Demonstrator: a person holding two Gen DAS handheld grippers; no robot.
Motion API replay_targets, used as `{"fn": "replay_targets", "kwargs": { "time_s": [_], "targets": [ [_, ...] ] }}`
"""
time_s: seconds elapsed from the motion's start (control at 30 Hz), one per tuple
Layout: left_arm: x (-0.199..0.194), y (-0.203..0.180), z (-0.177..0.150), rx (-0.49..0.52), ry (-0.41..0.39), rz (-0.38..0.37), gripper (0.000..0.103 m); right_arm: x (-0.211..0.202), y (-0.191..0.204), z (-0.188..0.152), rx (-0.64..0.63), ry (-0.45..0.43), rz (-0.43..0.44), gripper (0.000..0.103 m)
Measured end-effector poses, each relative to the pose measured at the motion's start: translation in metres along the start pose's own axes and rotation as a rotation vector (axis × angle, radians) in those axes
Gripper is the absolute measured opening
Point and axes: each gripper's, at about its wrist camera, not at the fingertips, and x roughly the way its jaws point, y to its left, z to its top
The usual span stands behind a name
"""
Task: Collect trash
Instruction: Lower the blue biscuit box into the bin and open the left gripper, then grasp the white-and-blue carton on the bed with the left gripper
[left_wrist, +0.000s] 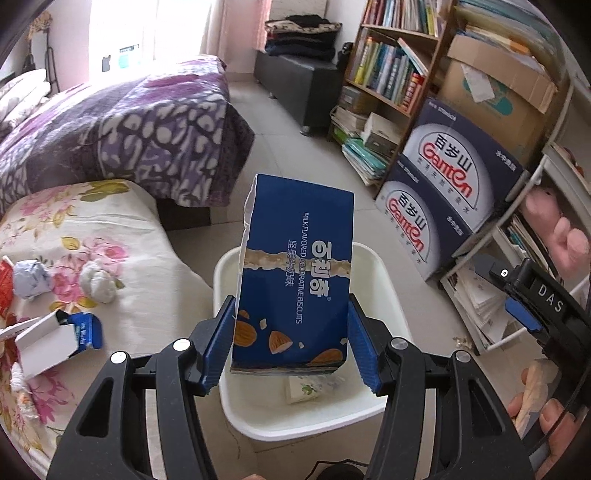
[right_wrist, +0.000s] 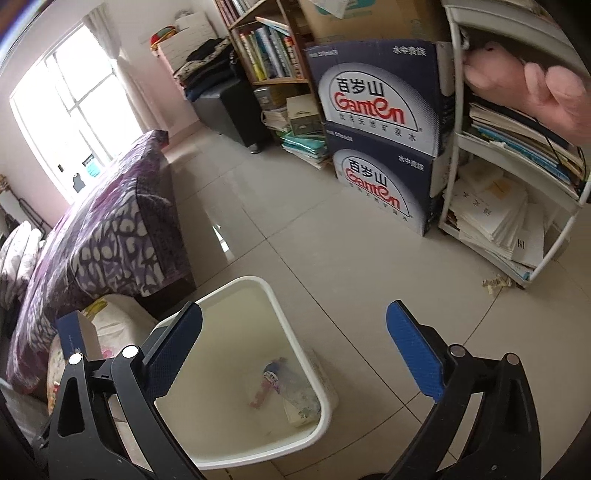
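My left gripper (left_wrist: 291, 332) is shut on a blue biscuit box (left_wrist: 295, 273) and holds it upright over the white bin (left_wrist: 384, 280). The bin also shows in the right wrist view (right_wrist: 273, 295), with a wrapper (right_wrist: 273, 376) and a tissue pack (right_wrist: 301, 406) at its bottom. My right gripper (right_wrist: 295, 350) is open and empty above the bin's right side; it shows at the right edge of the left wrist view (left_wrist: 524, 314). More trash lies on the floral cushion (left_wrist: 110, 221): two crumpled paper balls (left_wrist: 31, 278) (left_wrist: 98, 282) and an opened white and blue carton (left_wrist: 55, 339).
A bed with a purple blanket (left_wrist: 122, 129) stands to the left. Stacked Ganten water boxes (right_wrist: 380, 140), a bookshelf (left_wrist: 391, 62) and a white shelf with papers (right_wrist: 509, 206) line the right side. The floor is tiled.
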Motion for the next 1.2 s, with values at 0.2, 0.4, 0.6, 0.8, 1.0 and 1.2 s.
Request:
{"fn": "replay_targets", "kwargs": {
  "time_s": [0.2, 0.4, 0.6, 0.8, 1.0, 1.2],
  "targets": [
    [0.005, -0.009, 0.001, 0.014, 0.004, -0.054, 0.074, 0.000, -0.003, 0.000, -0.003, -0.002, -0.011, 0.096],
    [0.003, -0.009, 0.002, 0.023, 0.002, -0.043, 0.076, -0.002, -0.003, 0.001, -0.004, -0.014, -0.018, 0.096],
    [0.002, 0.001, 0.004, 0.042, 0.011, 0.011, 0.076, -0.001, 0.009, -0.002, -0.036, -0.004, -0.016, 0.096],
    [0.003, 0.019, 0.003, 0.113, 0.050, 0.094, 0.079, 0.004, 0.030, -0.008, -0.082, 0.017, 0.002, 0.096],
    [0.010, 0.054, -0.003, 0.214, 0.134, 0.204, 0.081, 0.008, 0.057, -0.016, -0.139, 0.041, 0.023, 0.096],
    [0.023, 0.111, -0.019, 0.300, 0.278, 0.319, 0.082, 0.015, 0.084, -0.029, -0.194, 0.074, 0.036, 0.096]
  ]
}}
